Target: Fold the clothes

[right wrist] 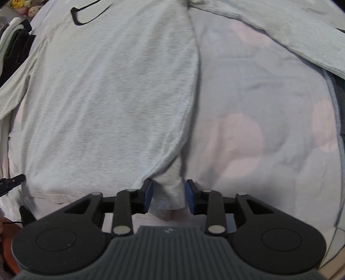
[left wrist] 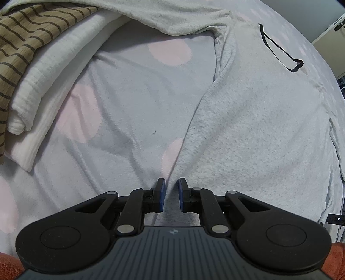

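Between both parted tongs (left wrist: 171, 193) (right wrist: 169, 197), grey shirt (right wrist: 107, 97) hem; collar far end

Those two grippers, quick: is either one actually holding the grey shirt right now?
Left gripper: open, pads either side of the grey shirt's edge, not clamped.
Right gripper: open wider, straddling the shirt's bottom corner, not gripping.

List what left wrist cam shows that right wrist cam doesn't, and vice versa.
Left wrist only: a tan striped garment and a folded white ribbed cloth stacked at the far left.

Right wrist only: plush toys at the top left corner and dark clothing at the left edge.

Both: the grey sweatshirt with its black outline logo, spread on the pink-dotted sheet. Left gripper and right gripper each sit open around the hem corners.
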